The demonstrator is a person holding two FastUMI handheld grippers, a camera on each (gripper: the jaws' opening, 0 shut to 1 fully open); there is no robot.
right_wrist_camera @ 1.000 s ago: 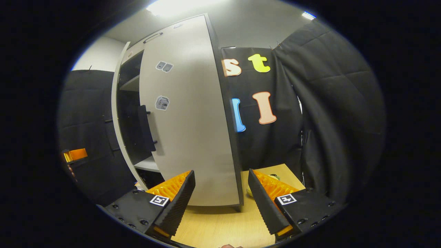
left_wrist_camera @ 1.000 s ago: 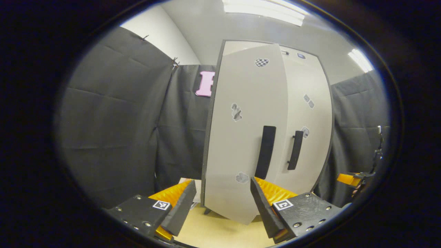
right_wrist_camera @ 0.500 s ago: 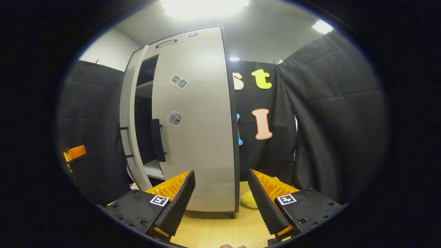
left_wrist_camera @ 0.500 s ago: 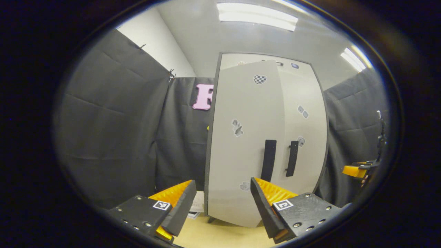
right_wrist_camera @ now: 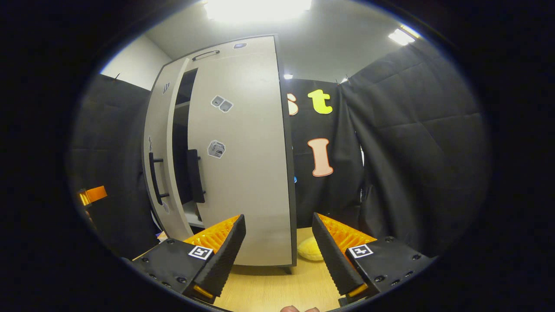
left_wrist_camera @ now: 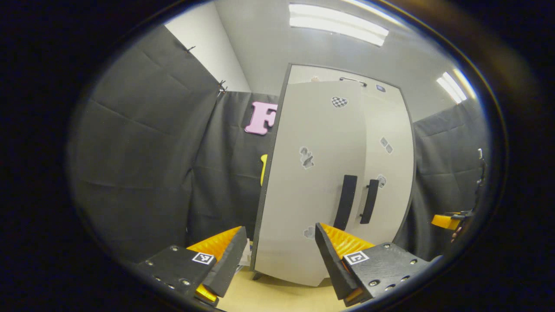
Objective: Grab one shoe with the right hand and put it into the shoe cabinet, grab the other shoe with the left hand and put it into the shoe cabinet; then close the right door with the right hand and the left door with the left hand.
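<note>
Pale grey shoe cabinet [left_wrist_camera: 329,182] stands on the wooden bench [right_wrist_camera: 277,290], black cloth behind it. Its right door [right_wrist_camera: 243,173] sits closed; the left door [right_wrist_camera: 158,164] stands ajar, a dark gap between them. Left tongs [left_wrist_camera: 277,260] and right tongs [right_wrist_camera: 277,255] are both apart, holding nothing. A yellow object [right_wrist_camera: 310,250] lies right of the cabinet. Small stickers dot the doors, unreadable.

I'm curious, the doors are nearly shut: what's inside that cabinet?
Through the gap between the left door and right door, a dark interior and a pale shelf show. The doors cover everything else, shoes included.
</note>
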